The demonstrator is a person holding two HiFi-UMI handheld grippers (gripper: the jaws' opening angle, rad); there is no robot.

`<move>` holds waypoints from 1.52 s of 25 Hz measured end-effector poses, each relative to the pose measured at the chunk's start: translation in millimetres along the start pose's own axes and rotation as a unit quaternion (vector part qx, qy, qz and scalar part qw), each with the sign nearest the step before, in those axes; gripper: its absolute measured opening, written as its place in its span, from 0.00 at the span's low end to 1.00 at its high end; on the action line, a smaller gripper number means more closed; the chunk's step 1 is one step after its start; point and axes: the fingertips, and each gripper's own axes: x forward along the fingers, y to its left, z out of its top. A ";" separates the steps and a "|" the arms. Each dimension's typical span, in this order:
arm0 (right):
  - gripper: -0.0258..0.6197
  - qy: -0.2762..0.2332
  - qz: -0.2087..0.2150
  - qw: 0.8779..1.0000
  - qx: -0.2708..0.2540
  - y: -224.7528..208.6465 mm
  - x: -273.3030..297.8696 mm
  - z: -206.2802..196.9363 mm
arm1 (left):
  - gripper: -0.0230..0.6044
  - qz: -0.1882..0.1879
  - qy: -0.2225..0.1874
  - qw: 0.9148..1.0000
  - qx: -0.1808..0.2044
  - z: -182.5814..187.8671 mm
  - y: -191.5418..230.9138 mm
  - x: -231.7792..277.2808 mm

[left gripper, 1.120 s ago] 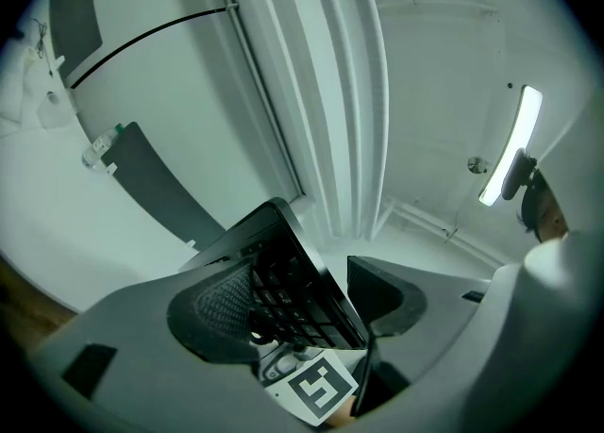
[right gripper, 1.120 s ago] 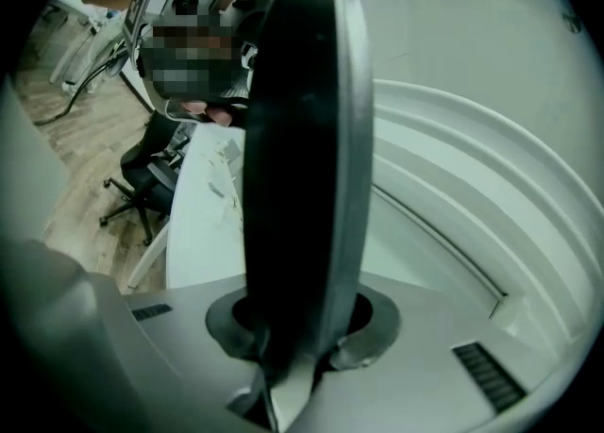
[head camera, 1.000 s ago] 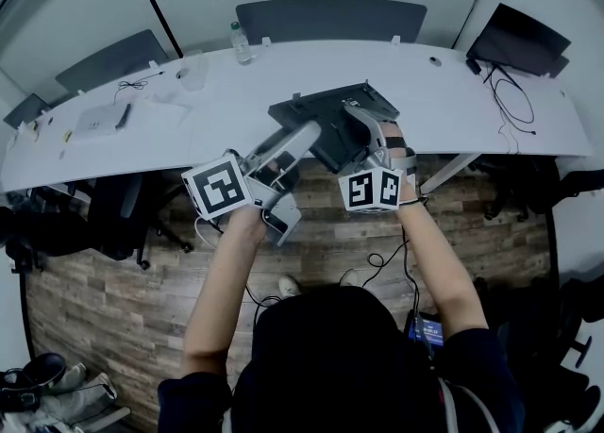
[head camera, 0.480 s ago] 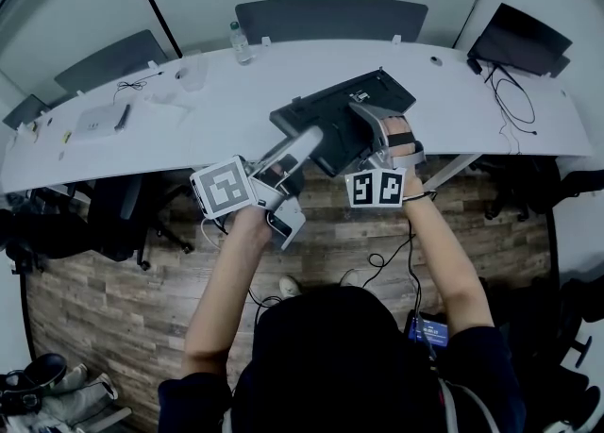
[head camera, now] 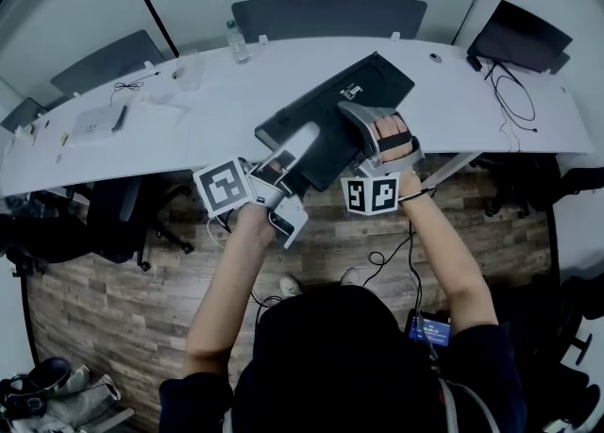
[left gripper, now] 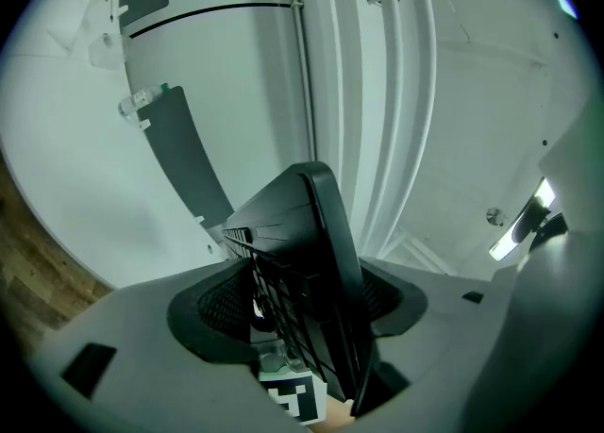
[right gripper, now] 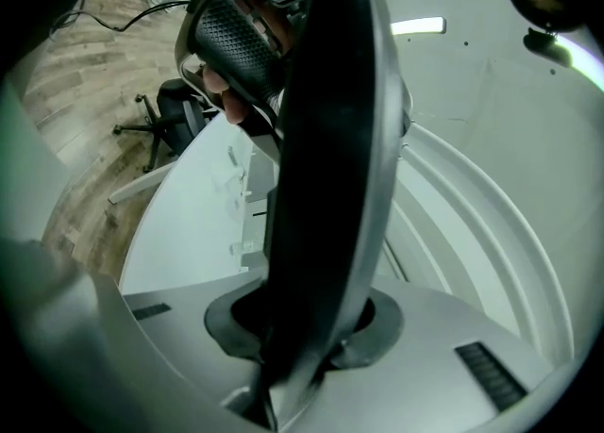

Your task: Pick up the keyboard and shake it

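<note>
A black keyboard [head camera: 335, 110] hangs tilted above the white desk [head camera: 453, 110], its underside towards the head view. My left gripper [head camera: 294, 146] is shut on its near left edge. My right gripper [head camera: 357, 122] clasps the near right edge. In the left gripper view the keyboard [left gripper: 302, 261] stands on edge between the pads, keys facing left, and the left gripper [left gripper: 302, 318] presses on it. In the right gripper view the keyboard [right gripper: 330, 139] fills the middle; the right gripper [right gripper: 302, 332] has its jaws opening slightly, pads still against the keyboard.
On the desk stand a bottle [head camera: 233, 41] and a clear cup [head camera: 189, 68] at the back left, and a small flat device [head camera: 99, 120] at the far left. A black laptop [head camera: 519, 40] with cables [head camera: 510, 91] lies at the right. A dark chair [head camera: 326, 16] sits behind the desk.
Both grippers have swung the keyboard up and away over the desk; it has turned and tilted so more of its underside shows. Both grips hold.
</note>
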 end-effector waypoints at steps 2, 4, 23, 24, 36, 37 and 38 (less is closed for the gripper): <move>0.20 -0.002 0.002 1.000 -0.002 1.9 2.7 0.5 | 0.54 0.001 -0.005 1.000 -0.002 2.7 1.9 0.5; 0.20 -0.002 0.005 1.000 -0.001 3.6 5.5 0.8 | 0.54 0.001 -0.011 1.000 -0.010 6.0 4.9 -0.3; 0.23 -0.024 -0.049 0.997 -0.059 -9.2 13.0 3.0 | 0.35 -0.022 -0.065 0.995 -0.078 22.3 14.8 -1.9; 0.23 -0.025 -0.050 0.997 -0.057 -10.3 14.1 3.9 | 0.35 -0.024 -0.067 0.994 -0.080 24.0 14.7 -2.3; 0.23 -0.033 -0.056 0.995 -0.081 -20.1 19.7 9.3 | 0.25 -0.031 -0.086 0.991 -0.100 34.2 23.1 -7.2; 0.23 -0.033 -0.055 0.994 -0.085 -19.8 20.0 10.8 | 0.24 -0.030 -0.086 0.991 -0.099 35.0 23.6 -8.5; 0.23 -0.033 -0.054 0.994 -0.089 -19.2 20.1 11.6 | 0.23 -0.028 -0.086 0.991 -0.099 35.7 24.4 -9.3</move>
